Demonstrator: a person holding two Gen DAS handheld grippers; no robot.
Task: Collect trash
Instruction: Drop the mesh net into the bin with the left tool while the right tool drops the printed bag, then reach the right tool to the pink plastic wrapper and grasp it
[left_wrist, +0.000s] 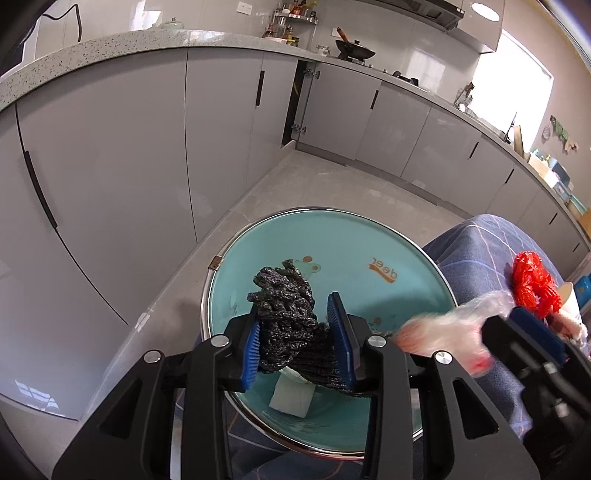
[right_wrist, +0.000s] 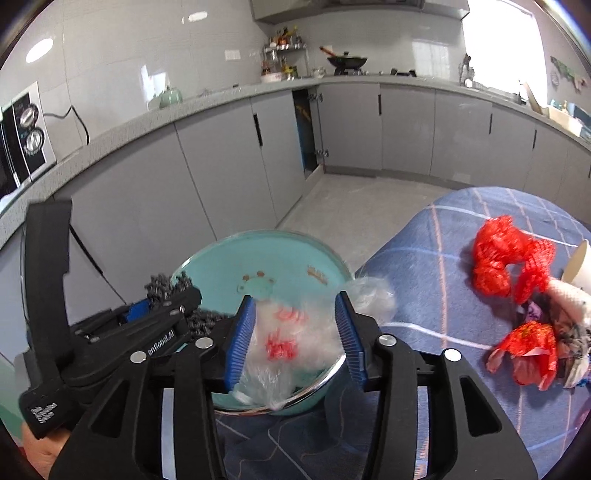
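Observation:
A teal bin (left_wrist: 369, 236) with a metal rim stands at the edge of a blue checked cloth; it also shows in the right wrist view (right_wrist: 221, 258). My left gripper (left_wrist: 299, 332) is shut on a black mesh net (left_wrist: 284, 295) and holds it over the bin's mouth. A white scrap (left_wrist: 291, 400) lies inside the bin. My right gripper (right_wrist: 295, 332) is shut on a clear plastic bag with red print (right_wrist: 291, 339) at the bin's right rim; the bag is blurred in the left wrist view (left_wrist: 439, 332).
On the blue checked cloth (right_wrist: 443, 258) to the right lie a red mesh net (right_wrist: 506, 258), a paper cup (right_wrist: 581, 264), a red wrapper (right_wrist: 532, 350) and crumpled paper (right_wrist: 569, 306). Grey kitchen cabinets (left_wrist: 129, 147) and the floor (left_wrist: 332, 184) lie beyond the bin.

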